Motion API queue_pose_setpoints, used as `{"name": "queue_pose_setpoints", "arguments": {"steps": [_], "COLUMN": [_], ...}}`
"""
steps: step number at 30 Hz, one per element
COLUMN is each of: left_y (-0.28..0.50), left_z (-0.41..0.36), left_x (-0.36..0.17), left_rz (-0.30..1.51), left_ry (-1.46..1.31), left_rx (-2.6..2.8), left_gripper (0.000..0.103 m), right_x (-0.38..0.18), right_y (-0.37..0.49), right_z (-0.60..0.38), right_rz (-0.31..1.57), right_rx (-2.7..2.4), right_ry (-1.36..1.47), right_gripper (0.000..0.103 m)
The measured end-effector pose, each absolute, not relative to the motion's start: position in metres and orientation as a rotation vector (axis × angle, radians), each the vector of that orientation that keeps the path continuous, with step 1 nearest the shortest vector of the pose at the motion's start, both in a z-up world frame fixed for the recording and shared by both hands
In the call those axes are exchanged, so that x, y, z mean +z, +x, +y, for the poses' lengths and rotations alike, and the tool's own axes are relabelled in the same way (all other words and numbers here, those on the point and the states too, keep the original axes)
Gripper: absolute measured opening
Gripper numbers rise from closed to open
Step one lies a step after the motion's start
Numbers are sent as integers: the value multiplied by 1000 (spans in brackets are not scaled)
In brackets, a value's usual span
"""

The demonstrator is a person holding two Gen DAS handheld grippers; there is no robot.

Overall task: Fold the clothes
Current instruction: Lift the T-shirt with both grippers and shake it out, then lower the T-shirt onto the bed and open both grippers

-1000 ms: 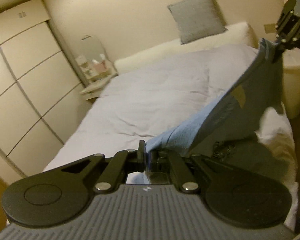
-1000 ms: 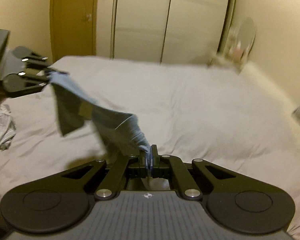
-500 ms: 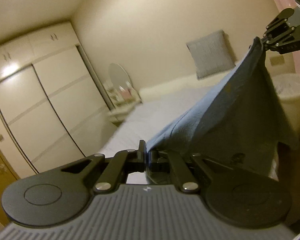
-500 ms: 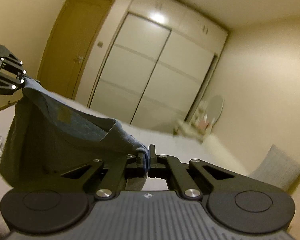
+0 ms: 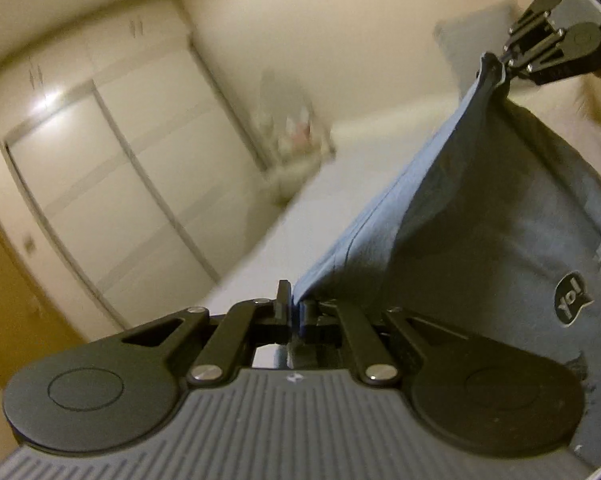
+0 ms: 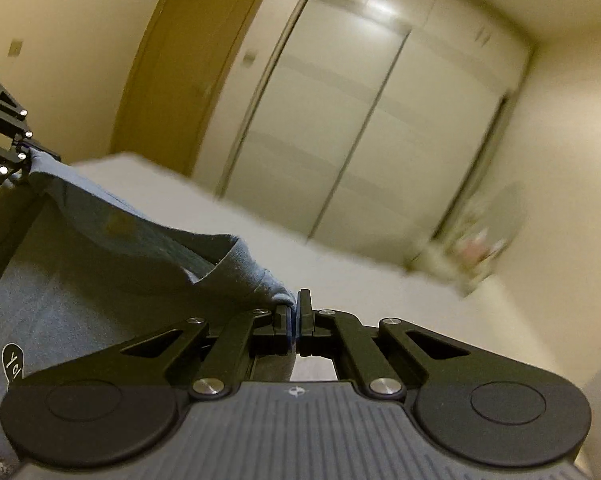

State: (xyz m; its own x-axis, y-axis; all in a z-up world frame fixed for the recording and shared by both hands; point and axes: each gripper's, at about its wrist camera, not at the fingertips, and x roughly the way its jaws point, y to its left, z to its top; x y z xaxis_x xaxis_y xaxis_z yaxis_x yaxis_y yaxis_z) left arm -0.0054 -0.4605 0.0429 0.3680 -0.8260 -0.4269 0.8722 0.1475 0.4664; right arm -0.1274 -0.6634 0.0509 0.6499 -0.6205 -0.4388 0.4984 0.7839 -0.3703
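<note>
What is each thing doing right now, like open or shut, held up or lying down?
Left gripper: shut on the blue shirt.
Right gripper: shut on the blue shirt.
Blue shirt: held up in the air, stretched between both grippers.
Wardrobe doors: shut.
Brown door: shut.
Bed: covered with a pale sheet.

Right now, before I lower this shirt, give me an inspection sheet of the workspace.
Surface: pale bed, blurred; the visible part carries nothing.
Job's things: blue shirt held up in the air, stretched between both grippers, hanging slack below.
Clutter: small items on a stand by the wall, too blurred to name.
Grippers: left gripper shut on the shirt's edge; right gripper shut on the shirt too.
Cables: nothing seen.
Surroundings: white sliding wardrobe, wooden door, grey pillow.
</note>
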Motion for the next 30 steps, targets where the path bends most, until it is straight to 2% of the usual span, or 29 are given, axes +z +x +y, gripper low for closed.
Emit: {"name": "queue_pose_setpoints", "arguments": {"steps": [5,9,13,14,15,16,17,18,23,27,30], "left_y": [58,106,144,154,160,166,173,182,200,207,208], "left_z": [-571,-627,-664,-674,-674,-671,-674,-681,-643,-601,-572], "left_x": [-61,-129,-178,-190,-202,-215,-222,-229,-238,-237,-243], "left_rz": [317,468,591,616,637,656,672,692,770,818,867], "left_ry": [796,804,793,790,785,780,769,750,656,629,633], "left_rx": [-1145,-1064,-985,-964,-937,-909,-885,-857,-795,-764,-760], "left_gripper": [3,3,4,6,12,16,25,36,52,57,57], "right_x": [-54,-131,-197,-211,-224,-237,-245,-253,-262,-264,-260], "right_y": [-43,6,39,46,53,60,63,66,46,8,-18], "right_z": [-802,-876,-906,-913,-921,-928,-935,-942,-956,-937,-920], "right_rz": [737,832,915,932,953,974,978,982,953,938,937], "right_rx": [-536,-492,-472,-474,-478,-480,-487,-493,-532,-551,-544], "right_ry": [-164,-142,-123,-120,-115,-105,-89,-73,73,156,192], "right_gripper": [0,0,0,2,12,41,49,49,48,49,50]}}
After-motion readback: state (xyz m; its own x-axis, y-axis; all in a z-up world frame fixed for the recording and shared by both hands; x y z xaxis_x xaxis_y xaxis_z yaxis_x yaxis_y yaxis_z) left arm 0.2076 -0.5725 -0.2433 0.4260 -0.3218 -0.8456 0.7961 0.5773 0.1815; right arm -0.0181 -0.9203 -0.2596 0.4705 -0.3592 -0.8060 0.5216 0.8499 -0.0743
